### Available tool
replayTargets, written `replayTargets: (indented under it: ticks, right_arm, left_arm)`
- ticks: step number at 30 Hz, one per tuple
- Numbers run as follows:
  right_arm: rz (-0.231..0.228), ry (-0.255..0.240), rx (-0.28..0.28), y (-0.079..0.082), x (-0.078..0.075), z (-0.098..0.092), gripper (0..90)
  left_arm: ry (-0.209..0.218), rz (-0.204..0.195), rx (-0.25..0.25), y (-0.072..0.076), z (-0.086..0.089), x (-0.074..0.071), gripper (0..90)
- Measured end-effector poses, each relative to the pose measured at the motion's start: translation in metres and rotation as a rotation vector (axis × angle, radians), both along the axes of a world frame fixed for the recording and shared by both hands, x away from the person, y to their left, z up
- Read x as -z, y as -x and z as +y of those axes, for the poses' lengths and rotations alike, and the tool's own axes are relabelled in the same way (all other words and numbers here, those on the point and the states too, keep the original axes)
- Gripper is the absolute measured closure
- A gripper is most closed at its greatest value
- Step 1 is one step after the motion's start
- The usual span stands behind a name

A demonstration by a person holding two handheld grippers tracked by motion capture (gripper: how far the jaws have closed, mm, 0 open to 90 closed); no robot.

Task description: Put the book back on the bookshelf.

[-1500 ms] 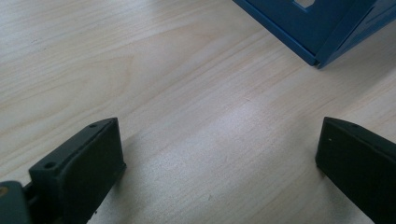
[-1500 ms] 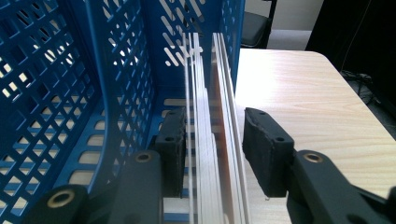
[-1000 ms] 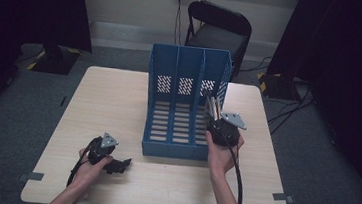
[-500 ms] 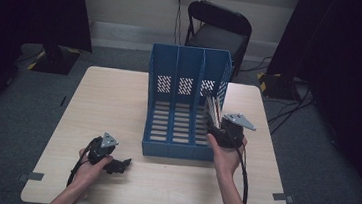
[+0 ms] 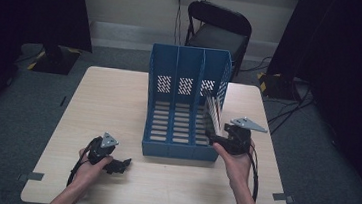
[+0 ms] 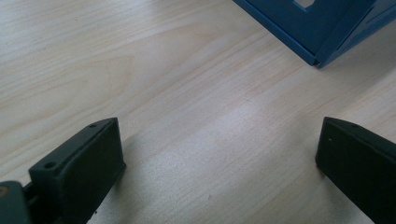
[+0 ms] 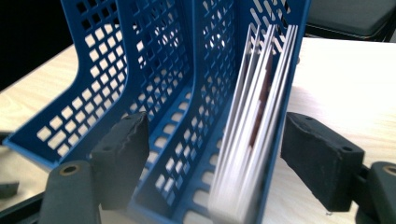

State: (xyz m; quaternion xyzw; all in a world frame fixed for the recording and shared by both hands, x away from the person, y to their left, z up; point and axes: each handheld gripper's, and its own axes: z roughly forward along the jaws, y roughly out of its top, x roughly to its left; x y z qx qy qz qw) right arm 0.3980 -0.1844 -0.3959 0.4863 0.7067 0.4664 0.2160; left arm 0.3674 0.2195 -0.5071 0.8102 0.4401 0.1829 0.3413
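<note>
1. standing at the table's near side: person holds one gripper per hand. blue file rack (image 5: pixel 184 107) sits mid-table, three slots open toward the near edge.
2. task's thing: a stack of thin white sheets (image 7: pixel 254 126), upright and leaning slightly, in the rack's right-hand slot, against the right wall. sheets rest on the slot floor.
3. right gripper (image 5: pixel 214 135) at the near right corner of the rack. its jaws have just been opening; in the right gripper view they stand spread either side of the sheets' near edges, pads not pressing on them. nothing pinched.
4. left gripper (image 5: pixel 121 165) rests low on the table (image 5: pixel 114 100) at near left, well apart from the rack. jaws spread wide over bare wood, nothing between them.
5. judgement: step in hand is the release, sheets filed in the right slot and let go.
6. next move calls for drawing the right gripper straight back toward the near edge, jaws kept wide so neither pad drags the sheets out or snags the slot's wall. left gripper idle unless the rack needs steadying.
</note>
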Motion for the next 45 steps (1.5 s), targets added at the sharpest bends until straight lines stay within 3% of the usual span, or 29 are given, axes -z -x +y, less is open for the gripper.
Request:
replayTargets:
  ticks: [8, 13, 16, 21, 27, 33, 35, 38, 42, 45]
  right_arm:
    - [-0.014, 0.015, -0.06, 0.02, 0.001, -0.01, 16.9]
    - [0.025, 0.022, -0.081, 0.032, 0.011, -0.02, 15.4]
    - [0.043, 0.064, -0.078, 0.039, 0.019, -0.025, 14.9]
    - [0.074, 0.075, -0.106, 0.051, 0.033, -0.036, 14.1]
    - [0.138, 0.156, -0.116, 0.055, 0.052, -0.039, 14.4]
    - [0.208, 0.196, -0.138, 0.053, 0.074, -0.039, 14.8]
    - [0.216, 0.217, -0.117, 0.051, 0.08, -0.039, 16.3]
    - [0.269, 0.253, -0.091, 0.048, 0.092, -0.036, 18.9]
    - [0.237, 0.299, -0.077, 0.045, 0.101, -0.031, 14.1]
    - [0.202, 0.279, -0.063, 0.047, 0.105, -0.029, 12.2]
  left_arm:
    - [0.0, 0.0, 0.003, 0.0, 0.0, 0.0, 0.2]
    - [-0.003, 0.0, 0.008, 0.001, 0.0, 0.0, 0.2]
    - [-0.003, -0.002, 0.009, 0.001, 0.0, 0.0, 0.2]
    - [-0.004, -0.002, 0.011, 0.001, 0.0, 0.0, 0.2]
    - [-0.001, -0.002, 0.009, 0.002, 0.0, 0.0, 0.2]
    - [-0.001, -0.001, 0.01, 0.002, 0.0, 0.0, 0.2]
    - [-0.002, 0.001, 0.014, 0.002, -0.001, 0.0, 0.1]
    - [-0.003, 0.001, 0.026, 0.002, -0.002, 0.0, 0.0]
    - [-0.001, 0.001, 0.028, 0.002, -0.002, 0.0, 0.0]
    - [-0.001, 0.001, 0.028, 0.002, -0.002, 0.0, 0.0]
